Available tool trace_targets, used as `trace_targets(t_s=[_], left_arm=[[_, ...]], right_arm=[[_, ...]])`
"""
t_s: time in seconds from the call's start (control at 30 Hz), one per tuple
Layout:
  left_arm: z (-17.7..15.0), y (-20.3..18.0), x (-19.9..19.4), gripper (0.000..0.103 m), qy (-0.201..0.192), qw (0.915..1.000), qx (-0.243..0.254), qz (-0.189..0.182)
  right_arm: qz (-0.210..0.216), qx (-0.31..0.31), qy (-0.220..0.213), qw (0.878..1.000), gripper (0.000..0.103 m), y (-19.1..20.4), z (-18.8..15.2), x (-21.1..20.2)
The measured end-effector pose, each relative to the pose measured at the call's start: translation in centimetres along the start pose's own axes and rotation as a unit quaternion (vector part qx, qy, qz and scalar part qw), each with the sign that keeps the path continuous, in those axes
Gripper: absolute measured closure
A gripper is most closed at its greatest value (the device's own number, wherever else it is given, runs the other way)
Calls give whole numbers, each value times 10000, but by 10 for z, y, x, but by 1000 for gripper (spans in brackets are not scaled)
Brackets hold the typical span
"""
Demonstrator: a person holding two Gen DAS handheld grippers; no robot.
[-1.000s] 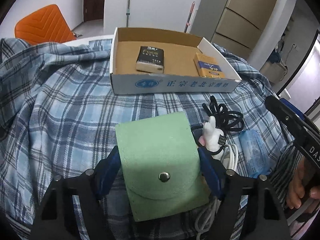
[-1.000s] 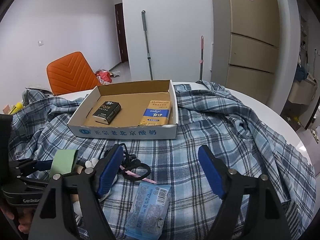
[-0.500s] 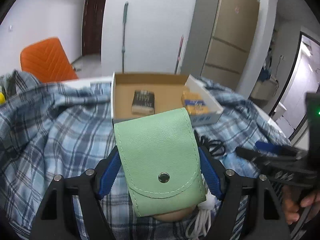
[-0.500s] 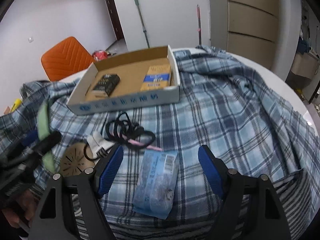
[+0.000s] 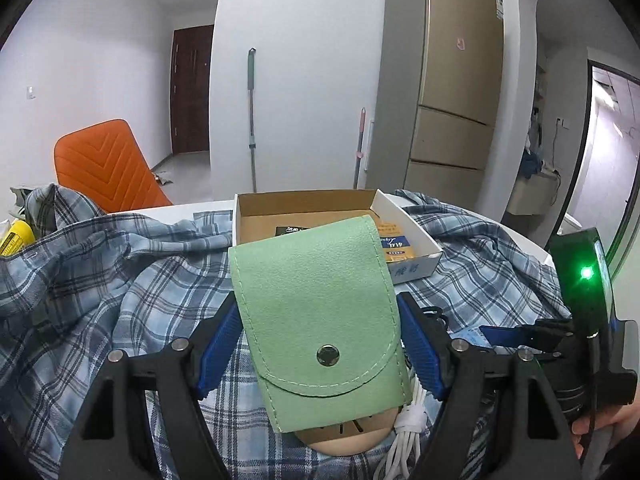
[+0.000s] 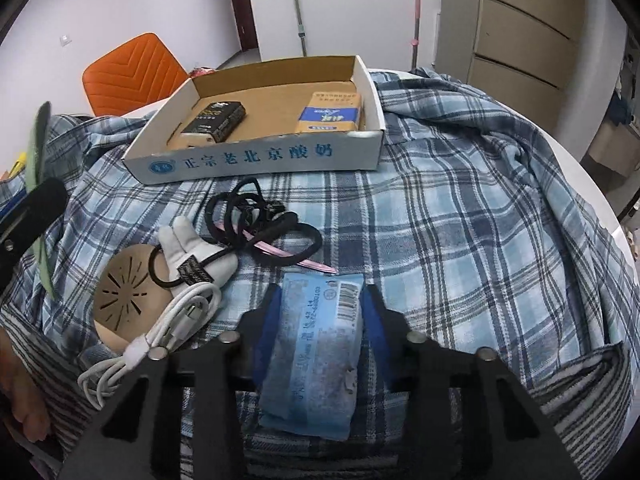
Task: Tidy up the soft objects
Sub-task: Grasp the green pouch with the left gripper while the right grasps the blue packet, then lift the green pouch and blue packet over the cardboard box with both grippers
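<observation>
Pinching green pouch [image 5: 316, 320] in left jaws, right jaws just closed onto blue packet [image 6: 316, 344]

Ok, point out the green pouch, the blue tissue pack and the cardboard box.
green pouch [image 5: 316, 312]: left wrist view, front flap above the snap.
blue tissue pack [image 6: 316, 352]: right wrist view, middle of the wrapper.
cardboard box [image 6: 256, 158]: right wrist view, printed front wall.

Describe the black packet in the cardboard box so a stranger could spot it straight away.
On the plaid cloth stands a shallow cardboard box with blue print. The black packet lies flat in its left half. Its only neighbour, the orange and blue packet, lies at the right wall.
</observation>
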State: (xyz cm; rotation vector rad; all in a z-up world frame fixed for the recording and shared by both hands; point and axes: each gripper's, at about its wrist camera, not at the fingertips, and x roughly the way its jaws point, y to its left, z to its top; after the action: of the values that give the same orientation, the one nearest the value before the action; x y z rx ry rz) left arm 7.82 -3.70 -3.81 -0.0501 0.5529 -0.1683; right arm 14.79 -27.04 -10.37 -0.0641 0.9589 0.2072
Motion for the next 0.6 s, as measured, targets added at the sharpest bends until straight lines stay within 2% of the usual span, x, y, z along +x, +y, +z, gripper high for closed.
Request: trace_targets(t_s=[0.1,0.23,0.37,0.6], left_arm=[[-1,0,2,26,82,10000,-6,43],[-1,3,3,26,85,9999,-83,18],[-1,3,0,26,8,10000,-84,20],[0,0,-7,26,-177,9998,-15,21]], right_arm=[[32,-50,-114,9999,69,2,-1,-4],[376,-94,-484,9981,70,5,-2,-17],[575,-141,-920,9940,70,9,-1,-32],[590,-377,-1856,9801,70,17,-5,-62]])
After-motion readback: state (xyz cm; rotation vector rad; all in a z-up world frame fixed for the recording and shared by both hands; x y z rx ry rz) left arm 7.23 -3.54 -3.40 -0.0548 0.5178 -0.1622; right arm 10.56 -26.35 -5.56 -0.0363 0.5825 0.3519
